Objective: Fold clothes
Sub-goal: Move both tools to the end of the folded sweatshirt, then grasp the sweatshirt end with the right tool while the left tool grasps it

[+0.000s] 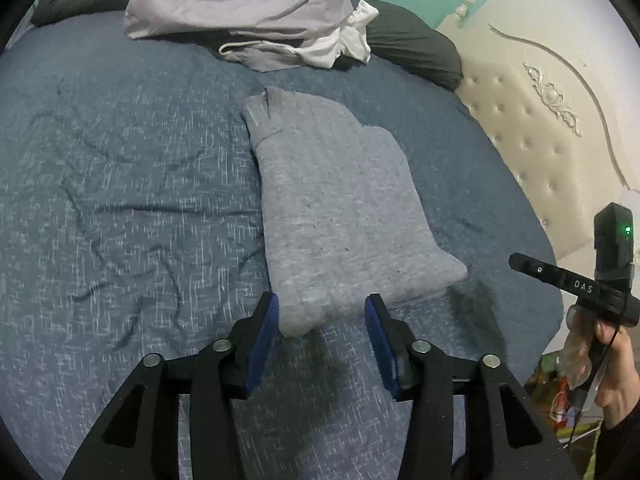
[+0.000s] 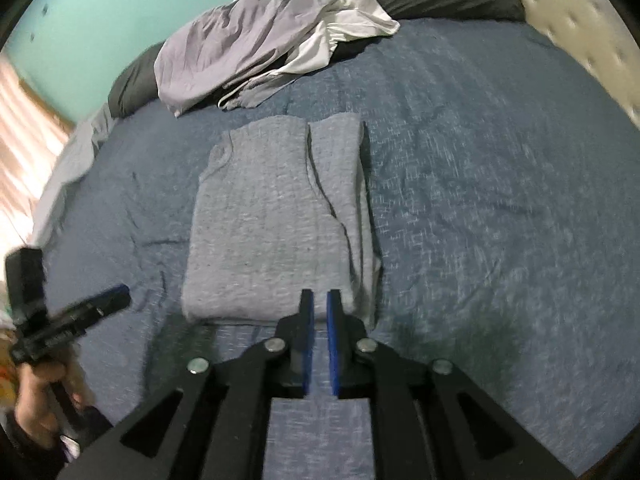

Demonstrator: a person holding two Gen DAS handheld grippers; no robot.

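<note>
Both claws, left (image 1: 322,306) apart and right (image 2: 318,302) barely parted, hold nothing at the grey garment's (image 1: 324,216) six-o'clock hem; next, seemingly, regrip for the crosswise fold.

Each camera sits just behind its own gripper and looks steeply down along the fingers at the bed (image 1: 120,184). The left wrist view faces up the bed toward the headboard (image 1: 532,128) at its right edge. The right wrist view faces the same way, with the turquoise wall (image 2: 100,12) upper left. Both share the folded grey garment (image 1: 332,216) close in front, the clothes pile (image 1: 240,4) beyond, and each catches the other gripper at its side edge.
</note>
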